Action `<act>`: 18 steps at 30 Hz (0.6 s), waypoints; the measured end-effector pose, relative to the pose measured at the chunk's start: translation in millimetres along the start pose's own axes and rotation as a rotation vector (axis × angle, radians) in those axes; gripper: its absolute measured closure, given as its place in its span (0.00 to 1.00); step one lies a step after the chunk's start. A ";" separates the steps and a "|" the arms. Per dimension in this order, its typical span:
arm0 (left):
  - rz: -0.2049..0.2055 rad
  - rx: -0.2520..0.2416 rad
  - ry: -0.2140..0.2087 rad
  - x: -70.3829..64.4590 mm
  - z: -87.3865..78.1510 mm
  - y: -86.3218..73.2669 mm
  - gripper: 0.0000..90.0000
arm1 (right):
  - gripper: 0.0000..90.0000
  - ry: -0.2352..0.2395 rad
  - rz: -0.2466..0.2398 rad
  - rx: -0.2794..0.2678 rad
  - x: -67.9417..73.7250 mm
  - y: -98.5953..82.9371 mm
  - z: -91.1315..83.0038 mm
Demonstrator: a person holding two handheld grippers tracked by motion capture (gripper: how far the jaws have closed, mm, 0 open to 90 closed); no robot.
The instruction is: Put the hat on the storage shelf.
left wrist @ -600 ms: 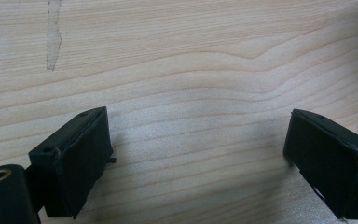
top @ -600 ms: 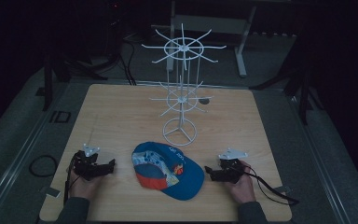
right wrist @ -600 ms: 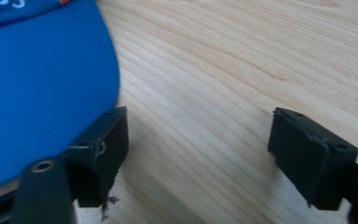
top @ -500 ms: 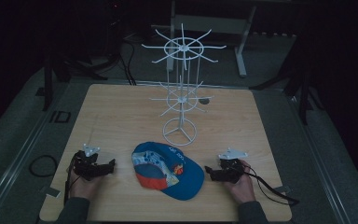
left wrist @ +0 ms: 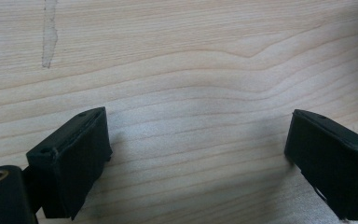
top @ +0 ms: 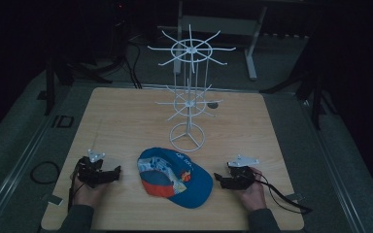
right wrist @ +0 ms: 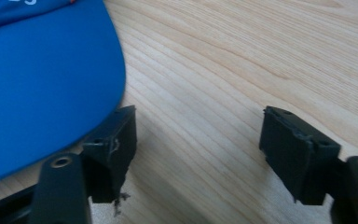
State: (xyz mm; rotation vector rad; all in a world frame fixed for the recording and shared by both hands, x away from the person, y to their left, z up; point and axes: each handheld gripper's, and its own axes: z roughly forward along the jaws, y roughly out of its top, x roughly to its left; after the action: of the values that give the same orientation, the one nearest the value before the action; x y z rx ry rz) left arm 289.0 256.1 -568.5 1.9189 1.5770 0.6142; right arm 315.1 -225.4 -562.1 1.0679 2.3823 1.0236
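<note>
A blue cap (top: 177, 178) with an orange and patterned crown lies on the wooden table (top: 126, 116) near its front edge, its brim toward the right. My left gripper (top: 117, 170) rests left of the cap, open, with bare wood between its jaws (left wrist: 198, 149). My right gripper (top: 217, 177) rests just right of the brim, open and empty. In the right gripper view the blue brim (right wrist: 42, 79) lies beside the left jaw, and the gripper (right wrist: 198, 140) holds nothing.
A white wire display rack (top: 188, 97) with two tiers of radiating hooks stands on a ring base behind the cap, mid-table. Cables (top: 281, 196) trail from the right gripper toward the front edge. Dark floor surrounds the table.
</note>
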 end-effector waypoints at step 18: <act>0.003 -0.001 -0.002 -0.8 0.0 -0.1 0.08 | 0.49 -0.032 -0.073 0.082 8.2 7.5 -21.4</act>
State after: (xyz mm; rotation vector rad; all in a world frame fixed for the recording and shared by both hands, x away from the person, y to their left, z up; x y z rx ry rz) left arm 288.8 255.4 -568.5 1.9208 1.5731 0.6134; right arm 301.7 -226.0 -542.0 1.0097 2.4372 0.8846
